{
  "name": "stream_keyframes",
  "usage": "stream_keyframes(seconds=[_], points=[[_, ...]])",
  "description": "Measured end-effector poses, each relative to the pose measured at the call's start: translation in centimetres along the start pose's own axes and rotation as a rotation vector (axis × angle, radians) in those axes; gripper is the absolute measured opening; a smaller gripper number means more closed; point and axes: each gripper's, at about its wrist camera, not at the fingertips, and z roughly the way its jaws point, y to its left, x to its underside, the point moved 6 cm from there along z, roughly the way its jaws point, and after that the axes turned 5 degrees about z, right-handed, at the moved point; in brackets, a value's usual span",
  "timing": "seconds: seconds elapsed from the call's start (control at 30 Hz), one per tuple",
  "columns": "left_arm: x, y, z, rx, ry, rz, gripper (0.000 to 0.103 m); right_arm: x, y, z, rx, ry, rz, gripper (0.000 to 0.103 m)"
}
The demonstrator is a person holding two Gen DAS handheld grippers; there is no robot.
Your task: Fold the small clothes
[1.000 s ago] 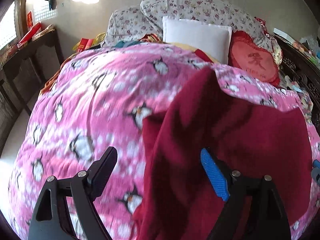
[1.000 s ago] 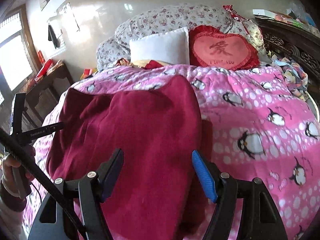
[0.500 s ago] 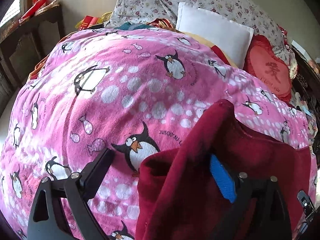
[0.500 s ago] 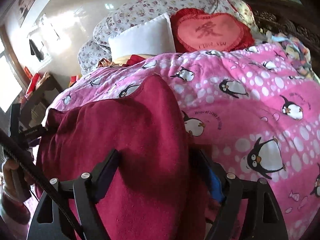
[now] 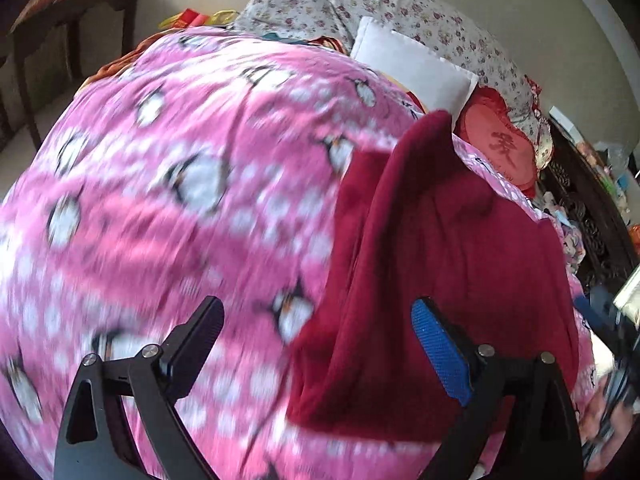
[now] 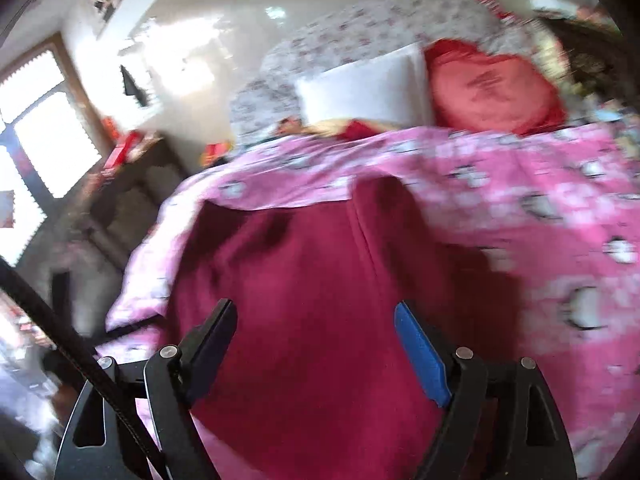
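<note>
A dark red fleece garment point(image 5: 448, 264) lies spread on the pink penguin blanket point(image 5: 168, 208); in the right wrist view the garment point(image 6: 320, 304) fills the middle. My left gripper point(image 5: 320, 344) is open and empty, above the garment's left edge, its blue pad over the fabric and its black finger over the blanket. My right gripper point(image 6: 316, 344) is open and empty, just above the near part of the garment. Both views are motion-blurred.
A white pillow point(image 5: 412, 68), a red heart cushion point(image 5: 500, 144) and floral pillows point(image 5: 400, 12) lie at the bed's head. A dark wooden table point(image 5: 72, 12) stands left of the bed. Dark carved furniture point(image 5: 592, 220) stands at the right.
Both grippers have pulled back and lifted off the garment. The right gripper, whose fingers straddled a fold half a second ago, now hovers clear. The garment lies flatter.
</note>
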Motion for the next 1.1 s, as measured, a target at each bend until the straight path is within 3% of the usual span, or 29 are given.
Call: stream_keyframes(seconds=[0.07, 0.27, 0.33, 0.4, 0.47, 0.53, 0.63, 0.93, 1.0, 1.1], points=[[1.2, 0.3, -0.6, -0.004, -0.021, 0.001, 0.095, 0.1, 2.6, 1.8, -0.058, 0.047, 0.000, 0.087], [3.0, 1.3, 0.2, 0.060, -0.002, -0.088, 0.095, -0.2, 10.2, 7.7, -0.098, 0.125, -0.065, 0.091], [3.5, 1.6, 0.9, 0.071, 0.017, -0.103, 0.095, -0.2, 12.2, 9.7, -0.077, 0.147, -0.117, 0.091], [3.9, 2.0, 1.6, 0.077, 0.030, -0.111, 0.095, -0.2, 13.4, 11.1, 0.011, 0.130, -0.212, 0.091], [4.1, 2.2, 1.8, 0.089, 0.029, -0.107, 0.095, 0.3, 13.4, 11.6, 0.013, 0.138, -0.211, 0.091], [4.1, 2.1, 1.8, 0.099, 0.019, -0.097, 0.098, 1.2, 12.1, 11.6, 0.005, 0.162, -0.186, 0.091], [4.2, 2.0, 1.9, 0.100, 0.008, -0.092, 0.100, 1.7, 7.8, 9.8, 0.079, 0.144, -0.163, 0.091], [4.2, 1.2, 2.1, 0.091, -0.008, -0.081, 0.103, -5.2, -8.5, -0.4, 0.386, -0.110, 0.116, 0.093], [4.2, 1.1, 2.1, 0.106, -0.012, -0.087, 0.103, -5.8, -9.2, -1.1, 0.344, -0.117, 0.162, 0.093], [4.1, 1.2, 1.8, 0.136, -0.028, -0.113, 0.103, -5.3, -7.1, -1.0, 0.245, -0.117, 0.147, 0.093]])
